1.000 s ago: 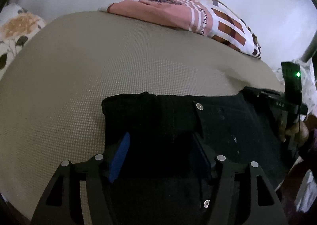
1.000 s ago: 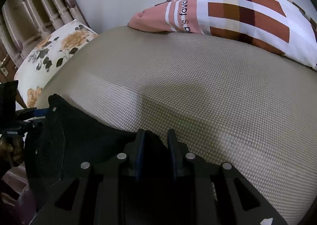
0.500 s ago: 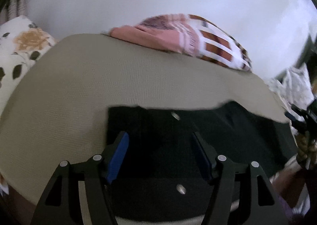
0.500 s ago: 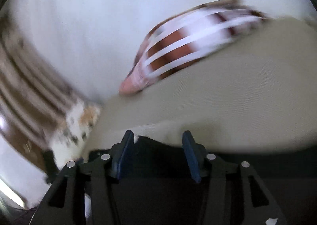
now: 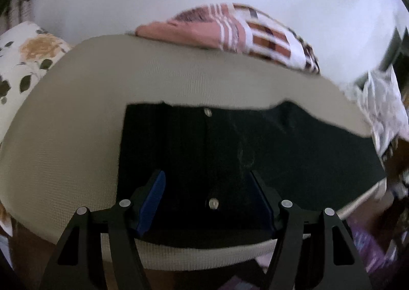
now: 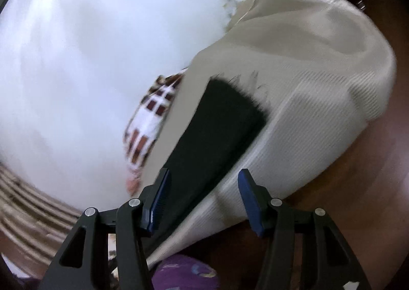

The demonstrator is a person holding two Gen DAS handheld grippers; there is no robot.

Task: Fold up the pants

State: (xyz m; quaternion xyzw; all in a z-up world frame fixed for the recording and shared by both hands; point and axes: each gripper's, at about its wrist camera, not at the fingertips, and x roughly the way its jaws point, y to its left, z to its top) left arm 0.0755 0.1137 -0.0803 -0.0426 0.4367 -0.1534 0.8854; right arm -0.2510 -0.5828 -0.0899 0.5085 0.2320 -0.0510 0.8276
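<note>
Black pants (image 5: 230, 152) lie flat on the beige bed (image 5: 76, 124), waistband to the left with silver buttons showing, legs running off to the right. My left gripper (image 5: 208, 198) is open and empty, hovering just above the waist part near the bed's front edge. In the right wrist view the pants (image 6: 217, 121) appear as a long dark strip ending in a frayed hem. My right gripper (image 6: 203, 200) is open and empty, pulled back over the bed's edge (image 6: 294, 162), tilted.
A pink and brown checked pillow (image 5: 242, 32) lies at the far side of the bed by the white wall. A floral pillow (image 5: 28, 60) is at the left. Patterned cloth (image 5: 383, 108) hangs at the right. Brown floor (image 6: 358, 213) lies beyond the mattress corner.
My right gripper opened, let go of the pants and swung away to the right along the legs. My left gripper backed off toward the bed's front edge, still open.
</note>
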